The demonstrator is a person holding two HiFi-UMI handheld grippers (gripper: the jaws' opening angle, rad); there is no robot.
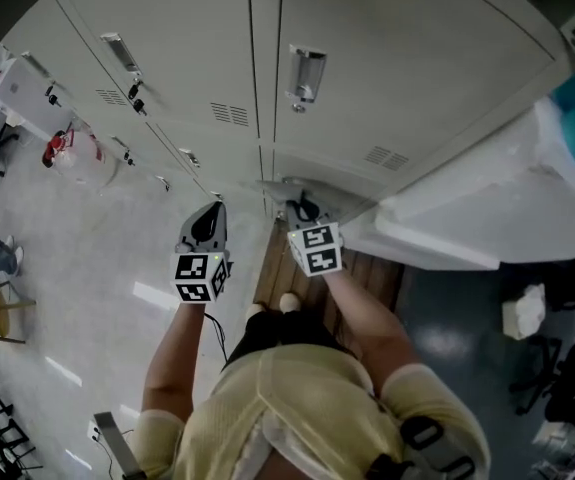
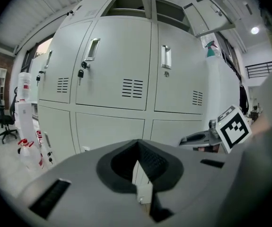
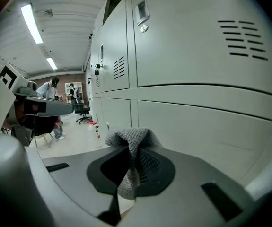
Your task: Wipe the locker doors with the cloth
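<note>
Right tool (image 3: 127, 181) pinching the grey cloth (image 3: 133, 138) — press it flat on the locker door (image 3: 202, 131), rub in slow rows. Left tool (image 2: 143, 181) pressed together, empty — keep away.

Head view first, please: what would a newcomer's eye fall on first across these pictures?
The wall of pale grey locker doors fills every view, dotted with vents and handles. Next comes the grey knitted cloth pinched in the right gripper, near the lower row of doors. To its left, the left gripper is shut and empty.
</note>
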